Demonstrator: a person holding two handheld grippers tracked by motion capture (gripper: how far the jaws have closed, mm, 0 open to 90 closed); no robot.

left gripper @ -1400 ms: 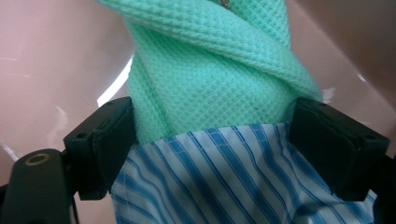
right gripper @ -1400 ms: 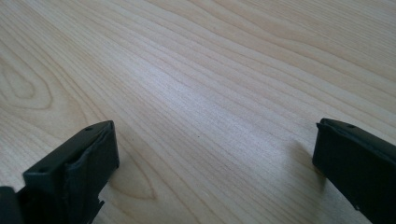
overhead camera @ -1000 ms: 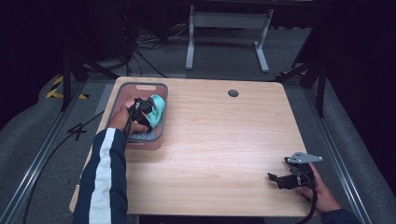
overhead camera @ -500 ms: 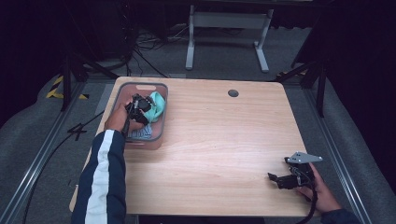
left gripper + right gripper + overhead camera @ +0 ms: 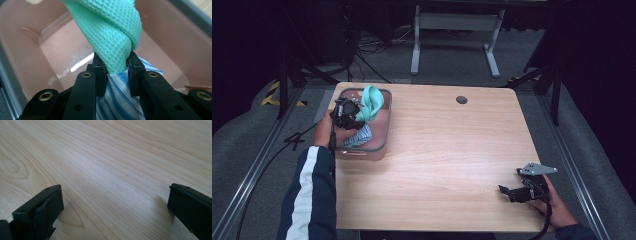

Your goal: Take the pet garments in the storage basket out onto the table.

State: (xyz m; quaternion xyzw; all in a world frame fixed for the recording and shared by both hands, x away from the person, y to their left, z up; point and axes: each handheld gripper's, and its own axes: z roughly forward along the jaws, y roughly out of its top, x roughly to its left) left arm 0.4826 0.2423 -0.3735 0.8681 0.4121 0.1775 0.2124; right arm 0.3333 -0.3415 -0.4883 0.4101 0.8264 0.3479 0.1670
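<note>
A mint-green waffle-knit cloth (image 5: 371, 103) (image 5: 110, 32) hangs over the pink plastic bin (image 5: 384, 131) (image 5: 27, 57) at the table's left. My left gripper (image 5: 351, 112) (image 5: 115, 65) is shut on the cloth's lower end, with both jaws pressed against it. Under the cloth, a blue-and-white striped cloth (image 5: 358, 137) (image 5: 120, 100) lies on the bin's floor. My right gripper (image 5: 508, 191) (image 5: 115, 195) rests low over the wooden table (image 5: 452, 150) near its front right corner, open, with bare wood (image 5: 112, 165) between its jaws.
A dark round grommet (image 5: 461, 99) sits in the table near the far edge. A white metal stand (image 5: 454, 22) and cables lie on the floor beyond the table. Dark floor rails run along both sides.
My left gripper has carried the green cloth toward the far end of the bin and lifted it. The right gripper has stayed put.
</note>
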